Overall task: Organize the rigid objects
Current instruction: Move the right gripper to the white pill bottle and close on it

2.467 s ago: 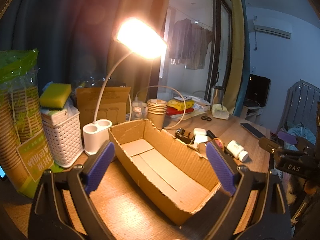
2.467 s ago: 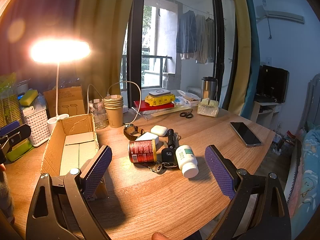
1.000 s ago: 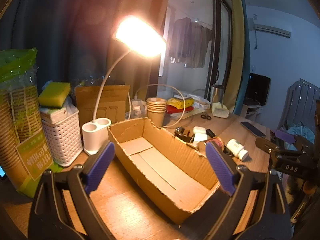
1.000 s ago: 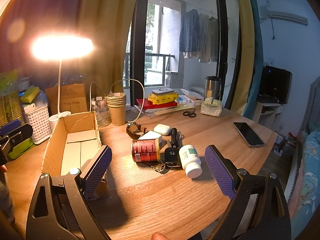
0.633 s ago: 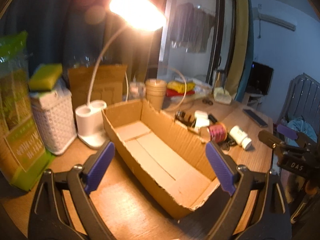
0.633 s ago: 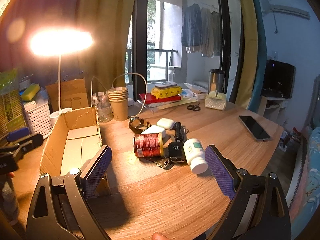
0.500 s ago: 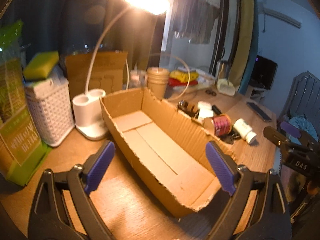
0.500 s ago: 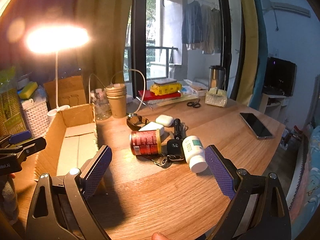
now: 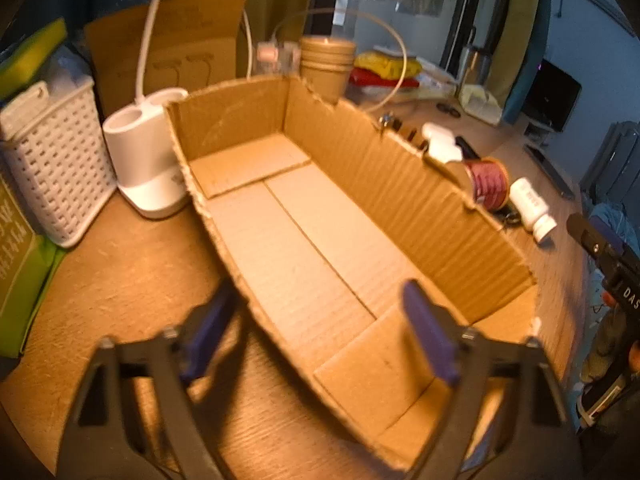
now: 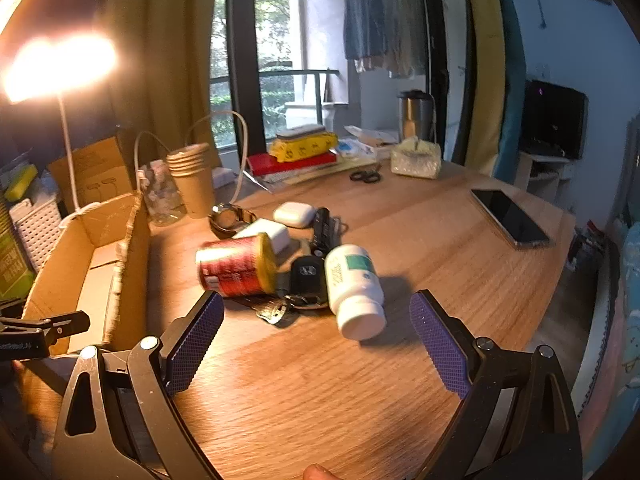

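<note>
An open cardboard box [image 9: 400,196] lies on the wooden table with nothing in it. My left gripper [image 9: 318,334] points down at its near end. One finger is outside the box's left wall and the other is over the floor. Its jaws are closing, with the wall's edge between them and untouched. My right gripper [image 10: 316,344] stands open just in front of a pile: a red can [image 10: 236,266] on its side, a white pill bottle [image 10: 354,288], a black car key [image 10: 306,276], an earbuds case [image 10: 294,214], a watch [image 10: 230,218] and a black flashlight [image 10: 324,228].
A white lamp base [image 9: 146,160] and a white basket [image 9: 52,168] stand left of the box. Stacked paper cups [image 10: 194,178] and a glass jar [image 10: 162,196] are behind it. A phone [image 10: 510,218] lies at the right, scissors [image 10: 364,176] and books [image 10: 292,160] at the back.
My left gripper has tipped down and come in over the box's near end, and its fingers have drawn closer together. My right gripper has sunk and moved toward the pile.
</note>
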Demonstrator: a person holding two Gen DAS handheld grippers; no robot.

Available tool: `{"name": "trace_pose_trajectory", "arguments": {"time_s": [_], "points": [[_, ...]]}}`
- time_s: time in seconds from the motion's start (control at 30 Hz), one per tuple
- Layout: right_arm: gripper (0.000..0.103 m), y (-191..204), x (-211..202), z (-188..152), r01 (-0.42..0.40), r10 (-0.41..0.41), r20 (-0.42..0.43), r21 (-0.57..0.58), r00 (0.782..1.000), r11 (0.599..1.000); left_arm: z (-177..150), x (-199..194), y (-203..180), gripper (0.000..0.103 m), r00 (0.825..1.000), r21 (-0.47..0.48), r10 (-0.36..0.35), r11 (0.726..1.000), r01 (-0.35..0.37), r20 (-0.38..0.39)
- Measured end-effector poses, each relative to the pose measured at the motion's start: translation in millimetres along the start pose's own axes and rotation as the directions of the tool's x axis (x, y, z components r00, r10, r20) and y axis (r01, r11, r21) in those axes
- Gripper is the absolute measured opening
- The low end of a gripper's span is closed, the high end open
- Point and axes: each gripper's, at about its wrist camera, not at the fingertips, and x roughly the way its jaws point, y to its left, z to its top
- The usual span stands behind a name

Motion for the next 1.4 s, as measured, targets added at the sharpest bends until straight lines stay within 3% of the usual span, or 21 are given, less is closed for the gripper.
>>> {"name": "trace_pose_trajectory", "arguments": {"time_s": [0.33, 0.6, 0.8, 0.97, 1.03, 1.17, 1.3, 1.4], "points": [[0.096, -17, 13, -5, 0.034, -0.034, -0.031, 0.028, 0.999, 0.999, 4, 16, -12, 0.036, 0.998, 0.085, -0.025, 0.996, 0.029, -0.054], [0.096, -18, 19, -8, 0.045, -0.043, -0.049, 0.027, 0.998, 0.999, 14, 17, -3, 0.020, 0.997, 0.228, -0.009, 0.973, 0.026, -0.074], [0.096, -19, 23, -8, 0.046, -0.044, -0.055, 0.032, 0.998, 0.998, 27, 25, 2, 0.019, 0.997, 0.339, 0.001, 0.940, 0.026, -0.078], [0.096, -28, 36, -7, 0.067, -0.065, -0.066, 0.034, 0.996, 0.997, 25, 27, 11, 0.019, 0.998, 0.266, -0.023, 0.963, 0.038, -0.061], [0.096, -34, 46, -4, 0.076, -0.073, -0.085, 0.036, 0.994, 0.996, 28, 19, 18, 0.023, 0.998, 0.200, -0.051, 0.978, 0.059, -0.046], [0.096, -40, 56, 5, 0.087, -0.084, -0.102, 0.022, 0.991, 0.996, 27, 0, 25, 0.033, 0.998, 0.157, -0.063, 0.986, 0.064, -0.010], [0.096, -39, 65, 9, 0.076, -0.076, -0.137, -0.007, 0.988, 0.997, 14, 9, 21, 0.036, 0.997, 0.166, -0.047, 0.985, 0.055, -0.054], [0.096, -37, 70, 10, 0.052, -0.057, -0.166, -0.034, 0.985, 0.998, 10, 11, 21, 0.035, 0.998, 0.152, -0.045, 0.987, 0.052, -0.045]]}}
